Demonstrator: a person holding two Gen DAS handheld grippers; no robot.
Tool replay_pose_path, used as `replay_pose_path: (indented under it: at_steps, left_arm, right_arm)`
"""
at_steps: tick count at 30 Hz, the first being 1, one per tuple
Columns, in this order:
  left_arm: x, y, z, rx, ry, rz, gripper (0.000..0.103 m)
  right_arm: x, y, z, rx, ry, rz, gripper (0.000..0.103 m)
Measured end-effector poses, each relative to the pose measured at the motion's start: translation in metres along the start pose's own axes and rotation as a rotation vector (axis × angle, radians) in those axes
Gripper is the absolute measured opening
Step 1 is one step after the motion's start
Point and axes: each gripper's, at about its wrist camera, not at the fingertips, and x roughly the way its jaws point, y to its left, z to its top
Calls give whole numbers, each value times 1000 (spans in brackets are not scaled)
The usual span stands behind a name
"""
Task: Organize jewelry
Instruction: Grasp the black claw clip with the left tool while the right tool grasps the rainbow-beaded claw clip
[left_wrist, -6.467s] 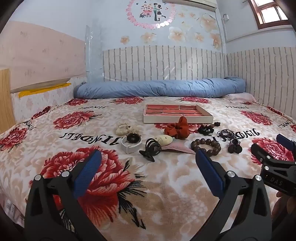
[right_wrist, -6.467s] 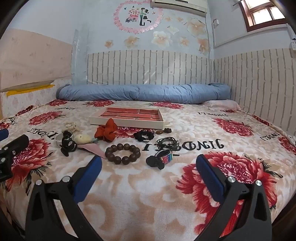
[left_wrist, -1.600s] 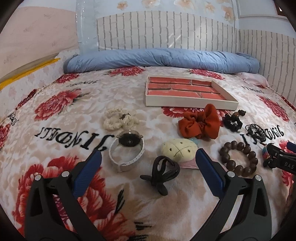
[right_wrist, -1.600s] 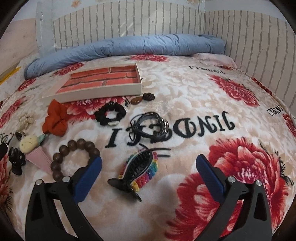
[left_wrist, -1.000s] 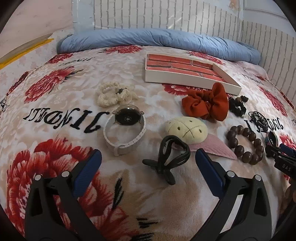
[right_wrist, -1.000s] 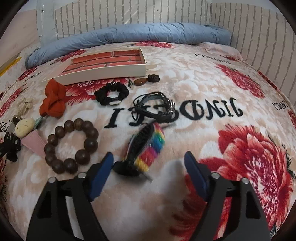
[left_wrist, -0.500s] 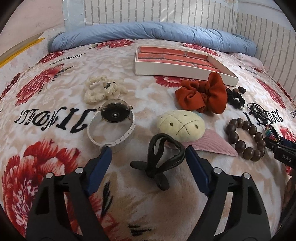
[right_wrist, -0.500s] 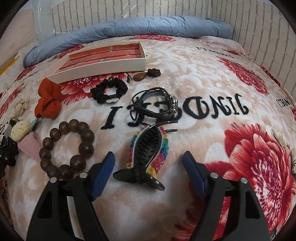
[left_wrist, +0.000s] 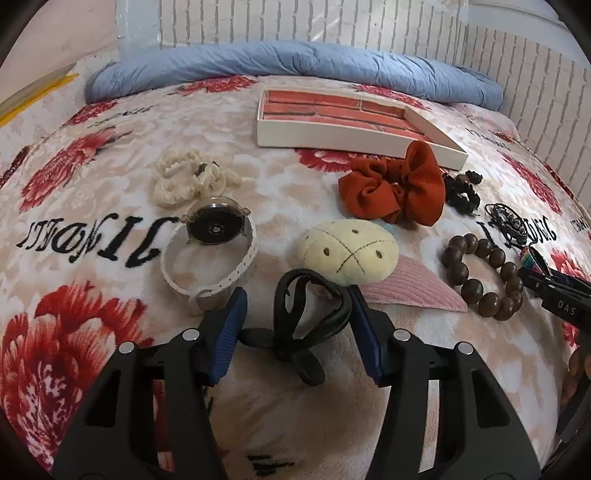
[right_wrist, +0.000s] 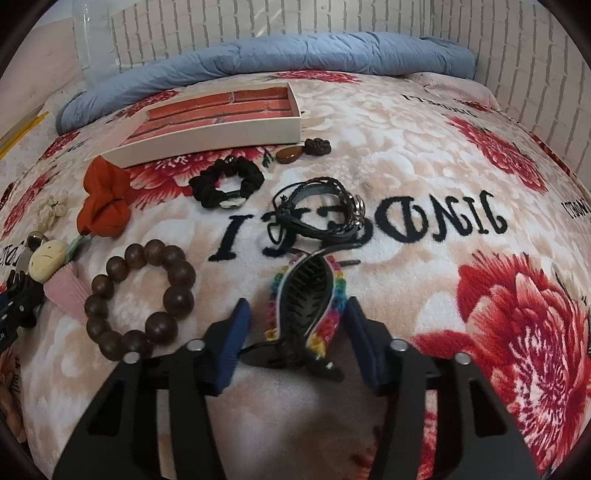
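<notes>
the left gripper (left_wrist: 297, 328) is seen with its jaws closing around a black plastic claw hair clip (left_wrist: 306, 314) lying on the floral fleece bed blanket (left_wrist: 74, 332); the clip sits between the blue pads (left_wrist: 229, 332), and whether it is already pressed cannot be told. just beyond the gripper's right finger a cream plush ball on a pink fabric leaf (left_wrist: 349, 253) is found, and beyond its left finger a white-strapped round watch (left_wrist: 214, 236). the right gripper (right_wrist: 293, 332) is likewise closing, with a black claw clip wrapped in rainbow braid (right_wrist: 306, 299) between its pads; a narrow gap seems to be left on both sides. to that gripper's left a dark wooden bead bracelet (right_wrist: 140, 299) is laid, and straight ahead a tangle of black cord bracelets (right_wrist: 317, 206). farther ahead the shallow white tray with a brick-red lining (right_wrist: 221, 136) is placed.
</notes>
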Motion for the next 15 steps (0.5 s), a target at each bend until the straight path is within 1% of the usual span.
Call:
replay_pose_path:
  at_steps: [8,12,15]
  left_arm:
    - [-10,10,-1,-48,-39,-5,54]
    - [-22,9,-2,-37,-77,-1,54]
    - [-29,8,0,-30,-88,-7,54]
  right_arm:
    - [-6,-13,-3,38,-13,69,48]
    - [-13,-20,-7,49,-27,85,47]
    - [-22,-26,-8,65,-50,111,45]
